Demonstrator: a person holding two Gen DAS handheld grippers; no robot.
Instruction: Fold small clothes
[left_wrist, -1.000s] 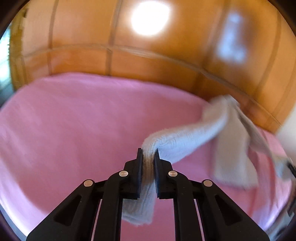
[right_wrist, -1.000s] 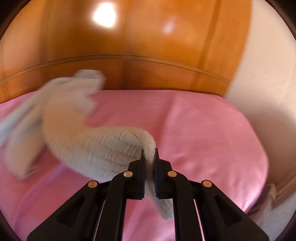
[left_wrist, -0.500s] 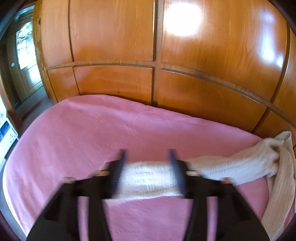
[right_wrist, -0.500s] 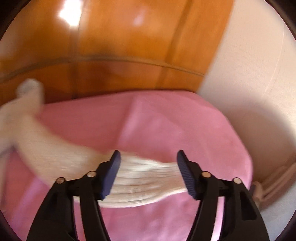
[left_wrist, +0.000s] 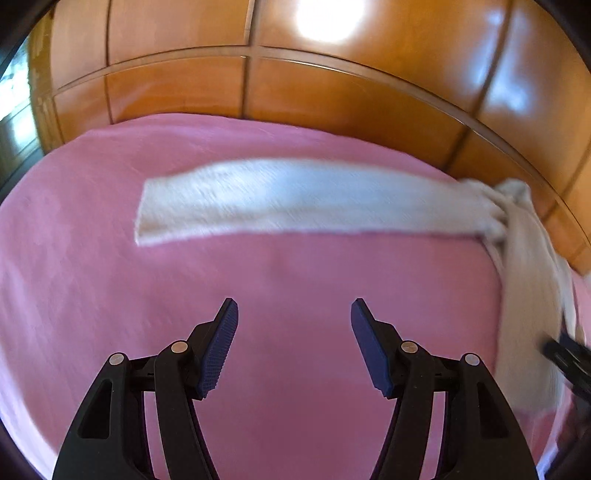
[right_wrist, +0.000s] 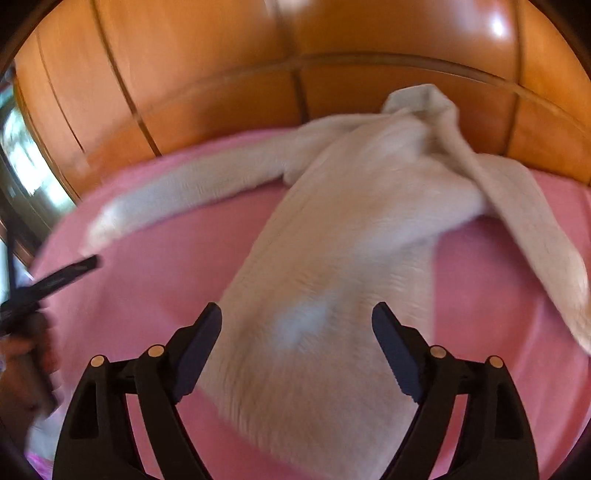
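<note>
White knit garment (right_wrist: 332, 258) sprawls on pink bed (left_wrist: 295, 288), body running lengthwise straight ahead between right gripper (right_wrist: 297, 332)'s half-open, just-narrowing empty jaws, so right's nearer; left gripper (left_wrist: 294, 332), wide, empty, faces sideways-lying sleeve (left_wrist: 288, 195).

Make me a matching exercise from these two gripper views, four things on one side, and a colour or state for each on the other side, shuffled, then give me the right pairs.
Things:
1. bed cover
2. knitted garment
3. left gripper
4. wooden panelling

Descriptions:
A. glossy orange-brown, behind the bed
B. jaws apart, nothing between them
C. cream, spread out with its sleeves to the sides
D. pink, lying under everything

Pairs: 1-D, 2-C, 3-B, 4-A
</note>
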